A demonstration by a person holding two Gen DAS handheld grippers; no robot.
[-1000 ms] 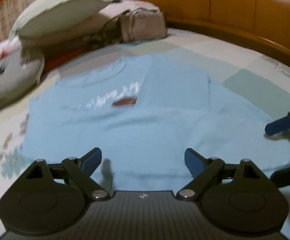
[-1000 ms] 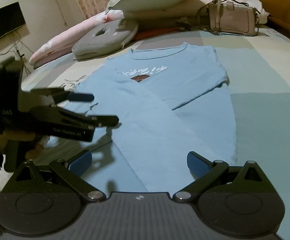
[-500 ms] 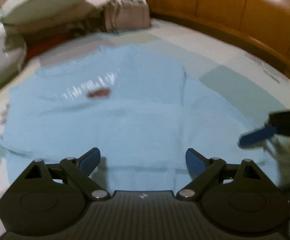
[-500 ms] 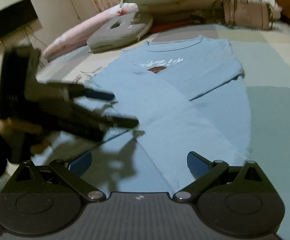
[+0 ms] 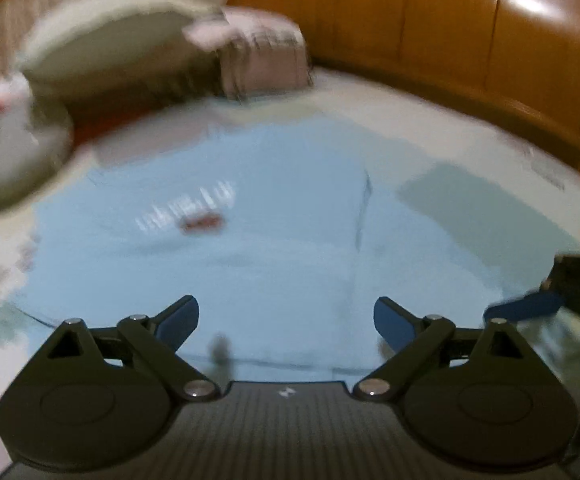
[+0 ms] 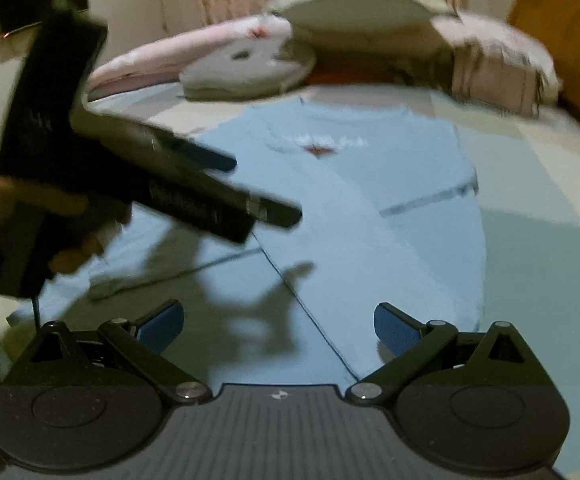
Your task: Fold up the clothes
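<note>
Bed (image 5: 469, 140): fills both views; wooden headboard (image 5: 469, 32) from 12 to 3 o'clock in the left view.

Shirt (image 5: 250, 248): light blue, flat on bed, centre of both views, collar toward 12 o'clock, printed chest up. Right-view sleeve (image 6: 429, 168) lying inward over the body at 2 o'clock; long diagonal fold edge from centre toward 6 o'clock. Partly folded; further folds judged outstanding.

Change over the last second: both views swung and blurred; left gripper (image 6: 266, 192) advanced from 9 o'clock toward centre above the shirt, shadow now across the lower cloth; right gripper (image 5: 523, 306) shifted toward 4 o'clock at the shirt's edge. Indicates repositioning for another fold, with no cloth lifted.

Claws: left spread wide, empty. Right spread wide, empty.

Surroundings: pillows (image 6: 361, 4) at 12 o'clock, round grey cushion (image 6: 250, 68) at 11 o'clock, handbag (image 5: 266, 64) at 12 o'clock, dark screen (image 6: 42, 0) at 10 o'clock. All clear of the shirt. Main obstruction: left gripper and its shadow hiding the near-left cloth in the right view.
</note>
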